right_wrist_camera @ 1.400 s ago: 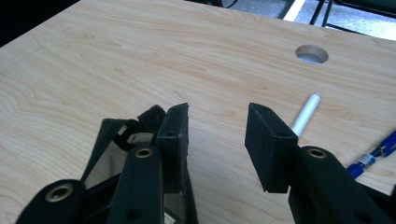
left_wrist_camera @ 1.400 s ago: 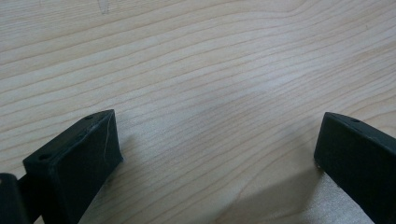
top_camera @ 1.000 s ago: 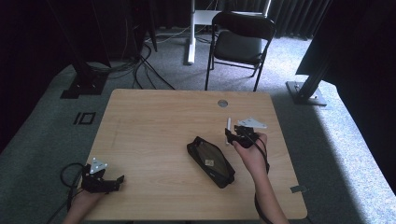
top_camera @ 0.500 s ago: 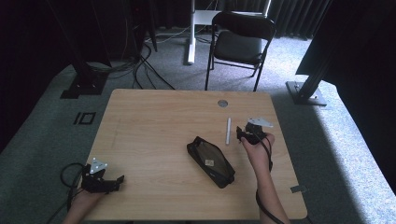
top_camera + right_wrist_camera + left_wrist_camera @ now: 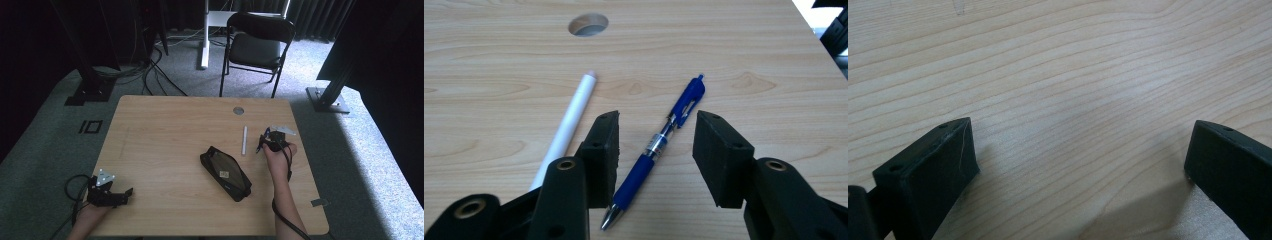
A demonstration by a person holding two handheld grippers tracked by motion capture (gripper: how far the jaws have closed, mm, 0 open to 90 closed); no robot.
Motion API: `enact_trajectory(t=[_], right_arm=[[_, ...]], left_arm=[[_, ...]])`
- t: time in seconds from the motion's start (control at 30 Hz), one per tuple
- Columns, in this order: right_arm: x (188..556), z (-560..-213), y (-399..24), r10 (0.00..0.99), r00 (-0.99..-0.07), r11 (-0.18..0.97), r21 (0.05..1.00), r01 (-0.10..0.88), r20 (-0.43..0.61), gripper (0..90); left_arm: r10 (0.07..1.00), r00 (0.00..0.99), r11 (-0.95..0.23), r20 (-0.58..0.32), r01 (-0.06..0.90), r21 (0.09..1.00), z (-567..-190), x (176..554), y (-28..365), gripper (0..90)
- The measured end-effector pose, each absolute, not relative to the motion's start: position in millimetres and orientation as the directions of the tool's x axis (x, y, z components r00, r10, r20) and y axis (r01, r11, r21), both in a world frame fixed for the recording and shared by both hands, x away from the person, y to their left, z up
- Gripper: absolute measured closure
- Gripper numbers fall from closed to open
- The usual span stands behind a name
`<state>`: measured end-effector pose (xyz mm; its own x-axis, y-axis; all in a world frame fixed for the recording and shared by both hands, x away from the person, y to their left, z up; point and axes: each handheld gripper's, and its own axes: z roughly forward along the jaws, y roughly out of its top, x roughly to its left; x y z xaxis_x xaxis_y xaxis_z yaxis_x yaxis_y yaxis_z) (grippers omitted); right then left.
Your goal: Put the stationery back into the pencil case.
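Note:
A blue click pen [image 5: 665, 141] lies on the wooden table [image 5: 165, 135], and my right gripper [image 5: 655, 152] hangs low over it. Its jaws stand apart on either side of the pen without pressing it, so it is open. A white pen [image 5: 572, 118] lies just left of the left jaw, also seen as the white pen [image 5: 244, 140] in the high view. There my right gripper [image 5: 263, 143] sits just right of it. My left gripper [image 5: 114, 195] rests near the table's front left corner. In its own view, the left gripper [image 5: 1078, 160] is wide open over bare wood.
A black pencil case [image 5: 226, 173] lies slanted at the table's middle, near my right forearm. A round cable hole [image 5: 238, 110] is at the far edge, and the same hole [image 5: 588, 24] lies beyond the pens. A black folding chair [image 5: 257, 47] stands behind the table.
My right gripper has moved right and down, from the white pen to over the blue pen. The white pen now lies alone on the table. The left gripper has stayed put.

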<state>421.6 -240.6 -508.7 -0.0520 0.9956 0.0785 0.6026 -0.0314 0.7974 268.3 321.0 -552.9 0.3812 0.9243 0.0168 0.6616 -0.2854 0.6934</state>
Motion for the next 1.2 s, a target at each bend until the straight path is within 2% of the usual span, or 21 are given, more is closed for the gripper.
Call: enact_trajectory(t=[0.7, 0.97, 1.2], right_arm=[[447.7, -537.8, -243.0, 0.991, 0.062, -0.133, 0.743, 0.656, 0.122, 52.8], [453.9, -544.6, -235.8, 0.99, 0.081, -0.141, 0.727, 0.672, 0.117, 56.8], [456.5, -545.7, -231.7, 0.994, 0.083, -0.106, 0.726, 0.679, 0.068, 61.3]], left_arm=[[0.924, 0.381, -0.285, 0.017, 0.661, 0.694, -552.9, 268.3, 321.0, 0.6], [0.924, 0.381, -0.285, 0.017, 0.662, 0.693, -552.9, 268.3, 321.0, 0.6], [0.924, 0.381, -0.285, 0.017, 0.662, 0.694, -552.9, 268.3, 321.0, 0.6]])
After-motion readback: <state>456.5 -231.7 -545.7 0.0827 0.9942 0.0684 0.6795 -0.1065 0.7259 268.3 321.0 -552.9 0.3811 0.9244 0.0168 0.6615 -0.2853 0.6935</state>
